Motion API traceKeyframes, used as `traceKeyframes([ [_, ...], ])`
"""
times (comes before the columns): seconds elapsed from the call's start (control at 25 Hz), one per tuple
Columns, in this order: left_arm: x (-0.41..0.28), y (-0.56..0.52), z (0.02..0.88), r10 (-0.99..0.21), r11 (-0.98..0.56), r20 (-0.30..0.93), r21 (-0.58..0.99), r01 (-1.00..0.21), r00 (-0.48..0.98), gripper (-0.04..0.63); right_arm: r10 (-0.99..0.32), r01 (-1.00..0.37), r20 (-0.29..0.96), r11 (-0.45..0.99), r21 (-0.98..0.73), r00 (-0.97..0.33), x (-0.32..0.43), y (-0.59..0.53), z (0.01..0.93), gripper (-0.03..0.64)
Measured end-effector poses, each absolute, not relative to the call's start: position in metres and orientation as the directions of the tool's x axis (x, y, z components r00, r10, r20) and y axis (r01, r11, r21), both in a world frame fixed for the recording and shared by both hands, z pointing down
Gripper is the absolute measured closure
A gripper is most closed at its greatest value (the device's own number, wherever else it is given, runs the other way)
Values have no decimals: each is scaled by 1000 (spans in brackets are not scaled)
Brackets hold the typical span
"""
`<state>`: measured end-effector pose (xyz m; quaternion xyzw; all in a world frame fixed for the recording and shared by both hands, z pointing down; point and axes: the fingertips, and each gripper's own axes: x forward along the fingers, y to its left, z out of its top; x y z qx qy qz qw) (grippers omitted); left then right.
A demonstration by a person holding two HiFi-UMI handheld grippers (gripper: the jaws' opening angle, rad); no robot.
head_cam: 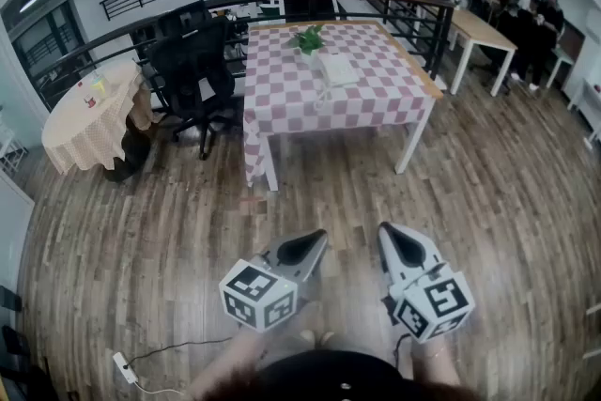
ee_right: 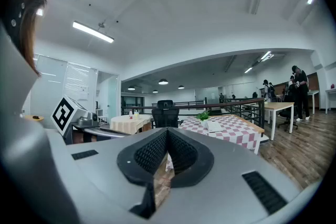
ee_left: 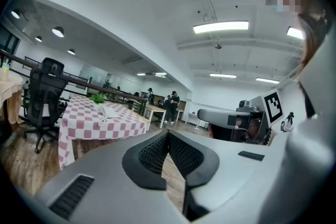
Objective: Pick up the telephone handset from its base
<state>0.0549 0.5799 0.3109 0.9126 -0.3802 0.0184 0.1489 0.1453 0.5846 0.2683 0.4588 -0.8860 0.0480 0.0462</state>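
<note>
Wood floor (head_cam: 141, 230) fills the head view, and a railing (head_cam: 188, 9) runs behind. The checked table (head_cam: 282, 99) stands well ahead, with the phone (head_cam: 336, 70) on it beside a plant (head_cam: 308, 38). Only the gripper views show the pads (ee_left: 152, 153): left gripper (ee_left: 168, 134) and right gripper (ee_right: 167, 131) are each pressed together and empty, well short of the table.

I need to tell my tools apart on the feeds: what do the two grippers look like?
Both the left gripper and the right gripper are light grey tapering shells with black ribbed pads lining the jaws. Each carries a white cube printed with black square markers.
</note>
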Motion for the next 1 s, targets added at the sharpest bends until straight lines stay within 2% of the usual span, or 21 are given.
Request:
traceKeyframes([
  [0.6,35,552,312,-683,-680,137,239,-693,718,588,-821,-828,106,557,-69,-561,109,554,275,614],
  [1.0,33,526,329,-642,-717,165,219,-662,749,588,-810,-823,148,561,-88,-568,81,521,298,612],
])
